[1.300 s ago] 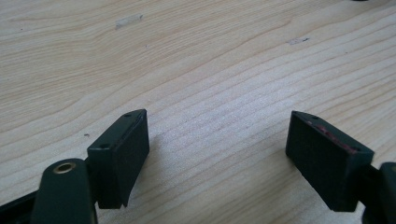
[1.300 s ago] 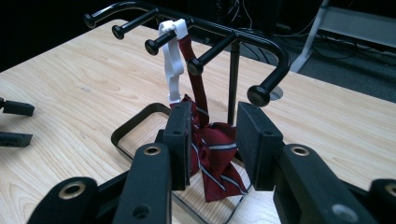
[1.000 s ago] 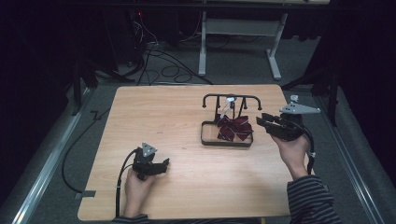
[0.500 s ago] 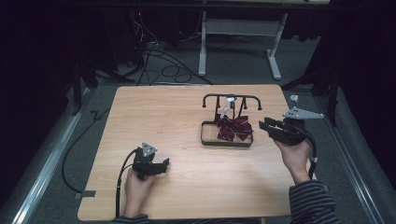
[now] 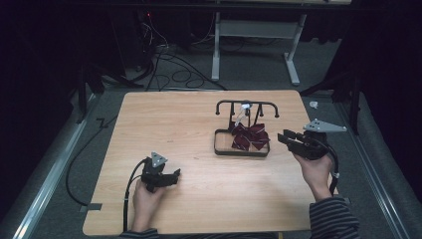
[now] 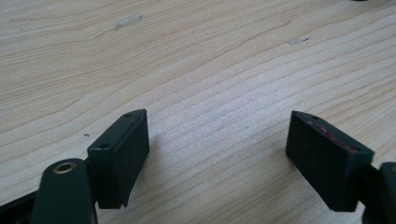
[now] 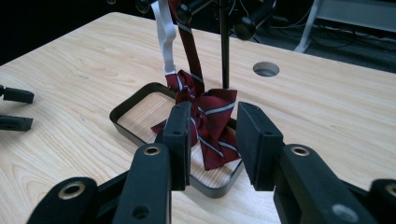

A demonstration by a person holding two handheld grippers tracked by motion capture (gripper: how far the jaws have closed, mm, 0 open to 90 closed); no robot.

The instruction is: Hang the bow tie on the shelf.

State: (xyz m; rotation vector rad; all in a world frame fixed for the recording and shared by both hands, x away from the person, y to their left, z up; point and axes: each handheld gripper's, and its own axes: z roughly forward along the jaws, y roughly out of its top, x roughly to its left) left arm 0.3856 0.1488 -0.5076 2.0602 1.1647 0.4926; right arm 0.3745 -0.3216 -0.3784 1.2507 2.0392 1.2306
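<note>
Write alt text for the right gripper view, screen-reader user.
The right gripper, jaws parted with nothing between them, points at a dark red striped bow tie hanging by a white strap from a black stand into its black rectangular base frame on a wooden table.

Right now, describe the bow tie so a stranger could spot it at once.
On the wooden table, look right of centre for the black metal stand with a tray base. The bow tie hangs from its rail: dark red cloth with pale stripes, the only fabric there.
</note>
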